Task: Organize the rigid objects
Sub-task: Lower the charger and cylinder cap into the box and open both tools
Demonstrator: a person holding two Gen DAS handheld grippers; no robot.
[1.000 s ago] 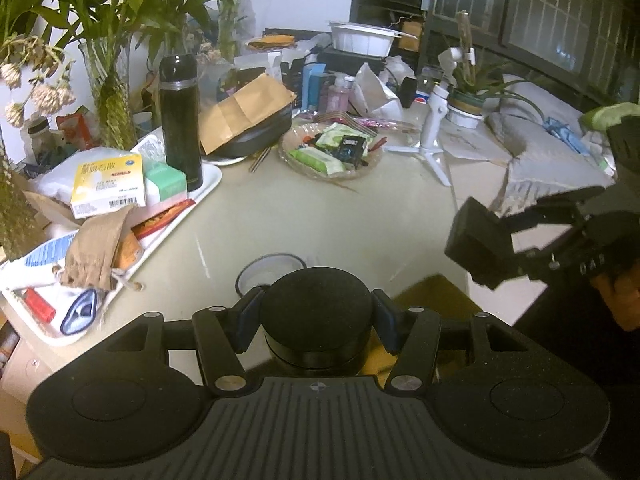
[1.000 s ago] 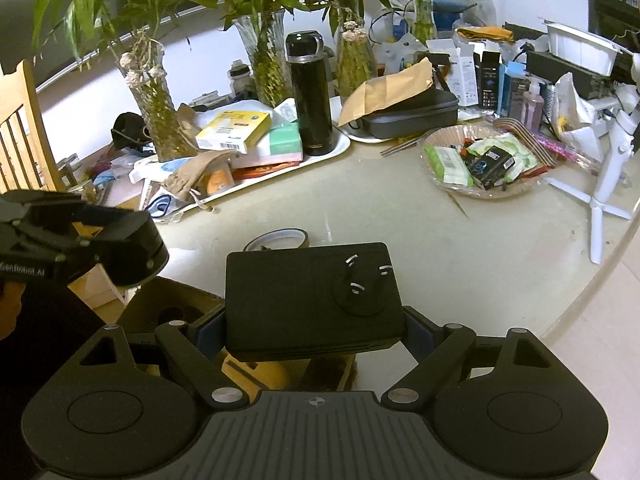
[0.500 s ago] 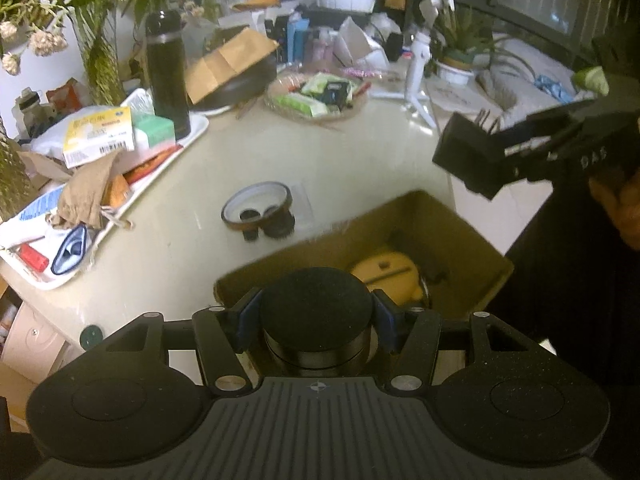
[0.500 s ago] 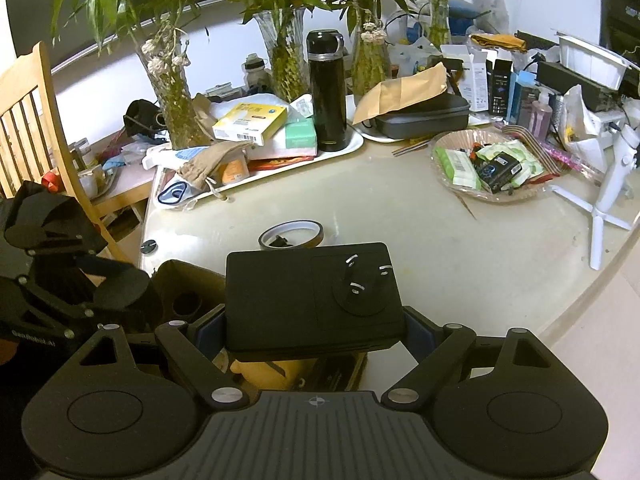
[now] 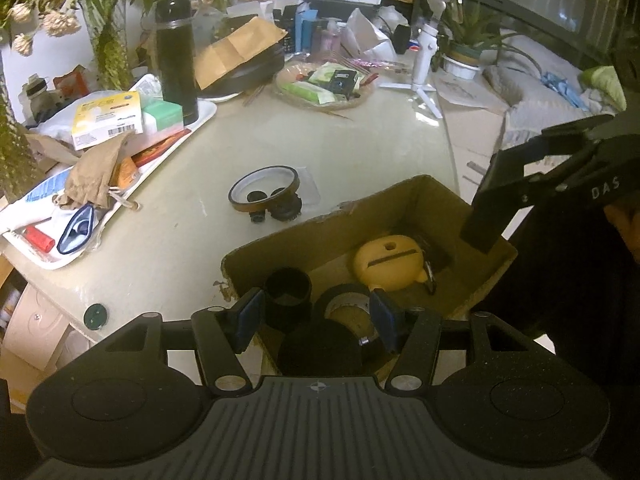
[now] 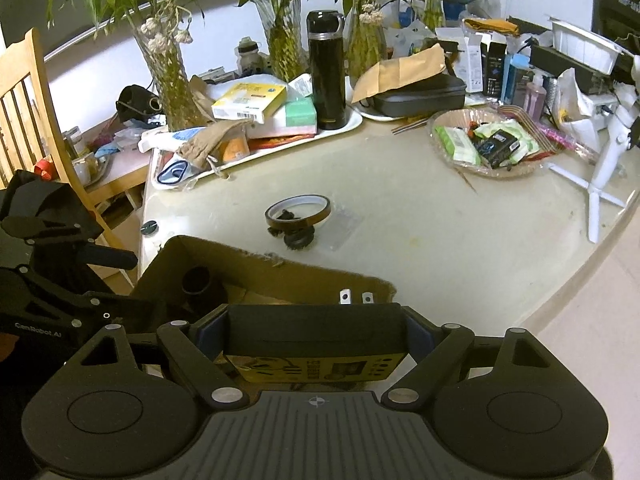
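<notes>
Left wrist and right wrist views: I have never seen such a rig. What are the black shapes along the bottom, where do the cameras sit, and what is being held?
There is no robot here. A person holds a two-finger gripper in each hand, and each gripper has a fisheye camera looking along its fingers. The black shapes at the bottom are the grippers' own bodies.

The right gripper clamps a black rectangular power adapter with metal prongs. The left gripper has a black round object between its blue pads; whether they press on it is unclear.

Both are over an open brown cardboard box, which holds a yellow rounded case. On the pale table lie a brown tape roll and a cluttered white tray.
</notes>
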